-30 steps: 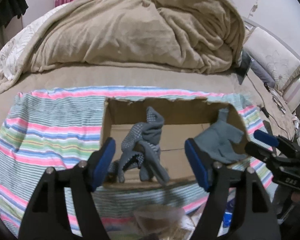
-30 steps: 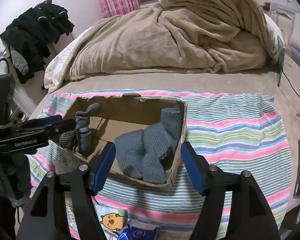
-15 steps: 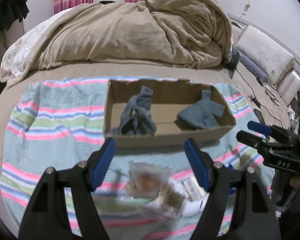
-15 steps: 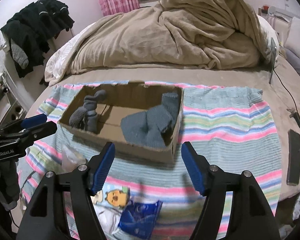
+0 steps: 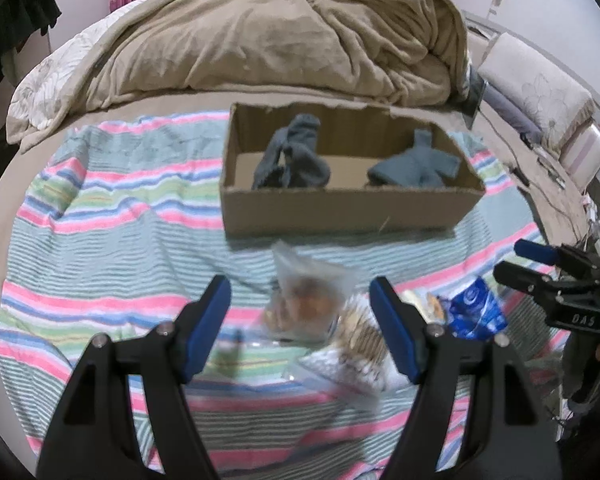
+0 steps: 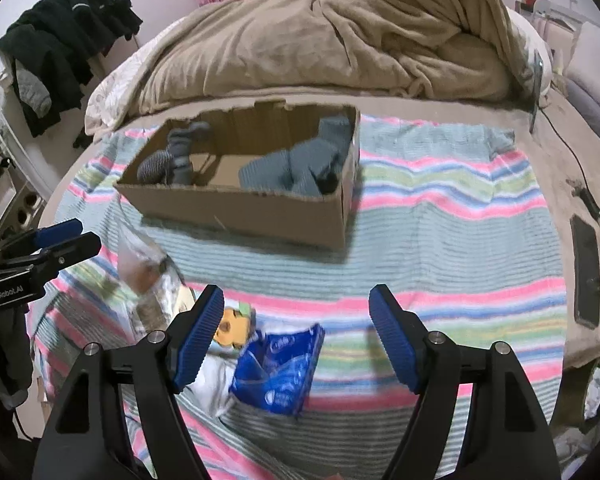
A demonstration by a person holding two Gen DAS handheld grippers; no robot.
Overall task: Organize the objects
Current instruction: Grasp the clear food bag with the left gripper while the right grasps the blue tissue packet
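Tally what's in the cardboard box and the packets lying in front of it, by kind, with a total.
Grey gloves in the cardboard box: 2, a dotted one and a plain one
Clear snack bags: 2, as far as the blur lets me tell
Blue packets: 1
Cartoon-print packets: 1
Total: 6

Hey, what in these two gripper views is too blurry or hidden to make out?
- Clear snack bag, left wrist view: motion blur hides its contents.
- Blue packet, right wrist view: print blurred, unreadable.
- Cartoon packet, right wrist view: partly behind the gripper's left finger.
- Cardboard box floor, both views: near wall hides part.
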